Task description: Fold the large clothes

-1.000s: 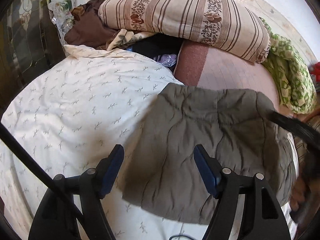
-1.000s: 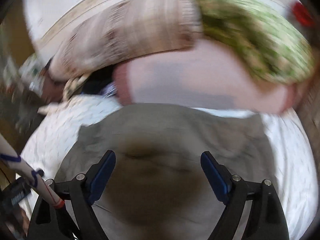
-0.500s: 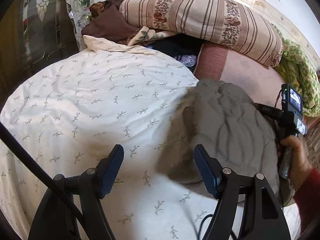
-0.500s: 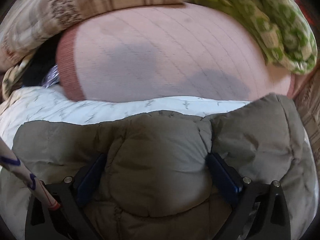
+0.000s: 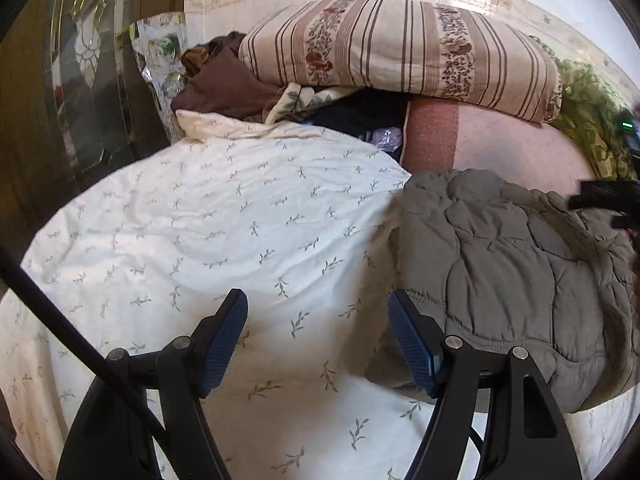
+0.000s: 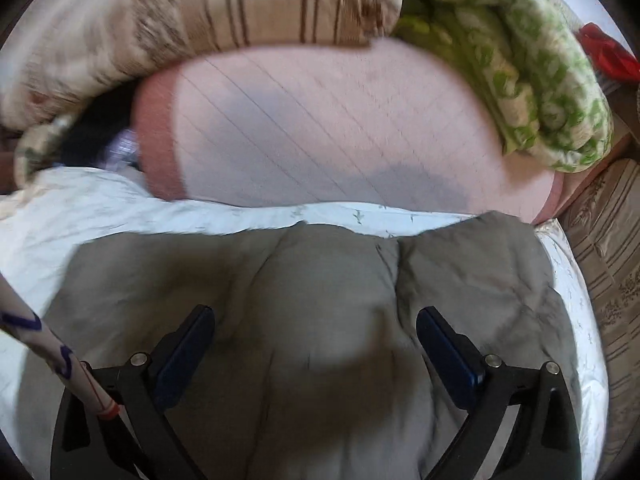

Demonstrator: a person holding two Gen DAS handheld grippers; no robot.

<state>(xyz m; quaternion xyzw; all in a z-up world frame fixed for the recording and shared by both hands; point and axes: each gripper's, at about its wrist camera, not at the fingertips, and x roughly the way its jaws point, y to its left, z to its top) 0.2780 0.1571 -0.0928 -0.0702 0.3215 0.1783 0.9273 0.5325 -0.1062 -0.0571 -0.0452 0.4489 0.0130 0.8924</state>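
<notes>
You are working with a grey-olive quilted padded jacket, already lying folded into a puffy bundle on the bed; it is sitting at the right of the left wrist view and filling the lower half of the right wrist view. Expect it to be light for its bulk, soft and springy, with a smooth shell that is likely slipping under the pads. Take hold at a stitched seam or a doubled edge, not on a bulging panel.

Your left gripper is hanging released over the cream leaf-sprigged cotton sheet, just beside the jacket's left edge. Your right gripper is standing wide over the jacket, pads clear of the fabric. A striped floral pillow is lying at the top.
</notes>
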